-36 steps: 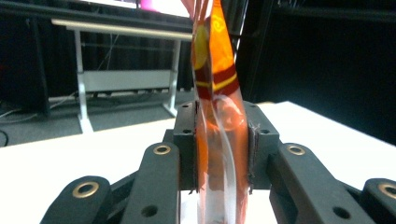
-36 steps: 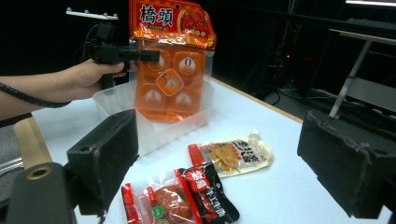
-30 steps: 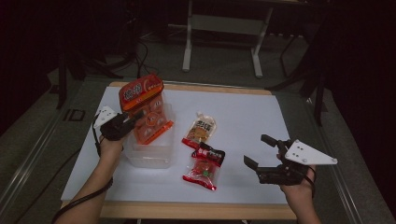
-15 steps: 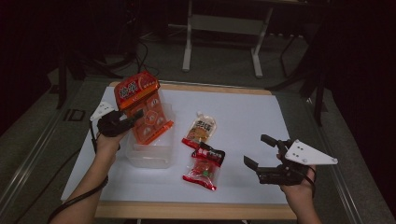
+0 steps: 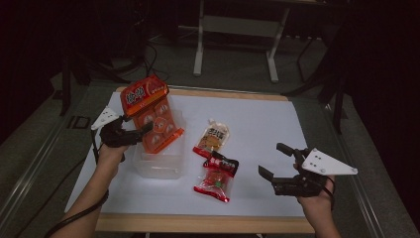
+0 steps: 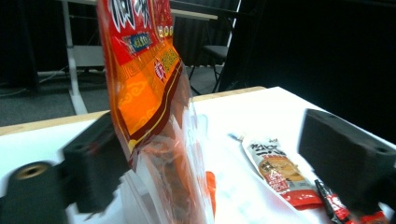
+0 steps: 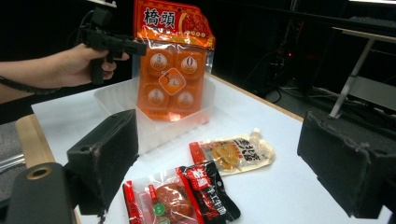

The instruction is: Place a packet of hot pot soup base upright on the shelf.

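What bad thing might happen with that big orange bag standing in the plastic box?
1. The orange bag stands tall in the clear box, and the left gripper has just been opening around it, so it may flop over the rim.
2. The bag leans beside one of the left fingers; pulling away might drag it out.
3. It could land on the beige pouch nearby.

Snack bag [image 5: 151, 116] upright in tub [image 5: 158, 161], two pouches [image 5: 214, 138] right.
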The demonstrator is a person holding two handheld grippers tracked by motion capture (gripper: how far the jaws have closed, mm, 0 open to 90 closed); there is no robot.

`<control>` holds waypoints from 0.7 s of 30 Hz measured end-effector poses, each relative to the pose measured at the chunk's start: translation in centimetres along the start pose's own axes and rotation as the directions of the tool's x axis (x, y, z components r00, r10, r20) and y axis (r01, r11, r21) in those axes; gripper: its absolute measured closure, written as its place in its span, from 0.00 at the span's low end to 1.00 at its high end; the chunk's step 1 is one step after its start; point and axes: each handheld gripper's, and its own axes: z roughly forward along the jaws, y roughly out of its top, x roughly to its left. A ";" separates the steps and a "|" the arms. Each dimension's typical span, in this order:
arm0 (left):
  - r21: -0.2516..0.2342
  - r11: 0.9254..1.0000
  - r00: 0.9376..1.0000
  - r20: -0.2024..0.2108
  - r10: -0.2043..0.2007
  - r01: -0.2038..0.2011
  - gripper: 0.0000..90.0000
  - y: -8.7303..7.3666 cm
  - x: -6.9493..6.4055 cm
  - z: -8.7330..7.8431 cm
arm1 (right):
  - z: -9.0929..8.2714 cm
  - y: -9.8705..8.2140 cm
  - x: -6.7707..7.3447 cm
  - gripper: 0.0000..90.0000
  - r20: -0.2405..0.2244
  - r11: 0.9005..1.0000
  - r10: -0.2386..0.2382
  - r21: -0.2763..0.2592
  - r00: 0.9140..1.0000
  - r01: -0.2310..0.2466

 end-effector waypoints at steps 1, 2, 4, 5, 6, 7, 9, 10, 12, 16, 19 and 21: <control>0.005 1.000 1.000 0.003 -0.004 0.004 0.09 0.1 0.0 -0.2 | 0.0 0.0 0.0 0.14 0.000 1.000 -0.002 0.002 1.000 0.002; 0.005 1.000 1.000 0.003 -0.006 0.006 0.07 0.2 -0.1 -0.3 | 0.1 0.0 0.0 0.14 -0.001 1.000 -0.003 0.004 1.000 0.003; 0.010 1.000 1.000 0.007 -0.006 0.006 0.02 0.3 -0.4 -0.7 | 0.1 0.0 0.1 0.14 -0.002 1.000 0.000 0.004 1.000 0.000; 0.013 1.000 1.000 0.005 -0.002 0.002 0.02 0.4 -0.5 -1.0 | 0.1 0.0 0.1 0.14 0.000 1.000 -0.002 0.003 1.000 0.002; 0.014 1.000 1.000 0.010 0.004 -0.004 0.02 0.4 -0.6 -1.2 | 0.1 0.0 0.0 0.14 0.001 1.000 -0.003 0.000 1.000 0.003; 0.021 1.000 1.000 0.011 0.006 -0.006 0.02 0.4 -0.8 -1.3 | 0.1 0.0 0.0 0.14 0.000 1.000 0.000 -0.003 1.000 0.000; 0.027 1.000 1.000 0.011 0.013 -0.014 0.01 0.4 -1.0 -1.7 | 0.1 0.0 0.0 0.14 0.005 1.000 0.001 -0.004 1.000 -0.001; 0.029 0.999 1.000 0.011 0.014 -0.015 0.01 0.4 -1.1 -2.0 | 0.1 0.0 0.0 0.14 0.006 1.000 0.002 -0.004 1.000 -0.002; 0.028 1.000 1.000 0.006 0.006 -0.006 0.01 0.3 -1.4 -2.4 | 0.2 0.0 0.0 0.14 0.006 1.000 0.006 -0.005 1.000 -0.006; 0.030 1.000 1.000 -0.006 0.009 -0.009 0.01 0.0 -1.7 -3.3 | 0.5 0.0 0.1 0.15 0.015 1.000 -0.012 0.010 1.000 0.012; 0.024 1.000 1.000 0.006 0.006 -0.007 0.01 -0.2 -2.1 -4.0 | 0.7 -0.1 0.3 0.16 0.020 0.999 -0.035 0.023 0.999 0.035; 0.020 1.000 1.000 0.012 0.007 -0.007 0.01 -0.5 -2.6 -4.5 | 0.9 -0.2 0.4 0.16 0.012 0.998 -0.050 0.028 0.999 0.050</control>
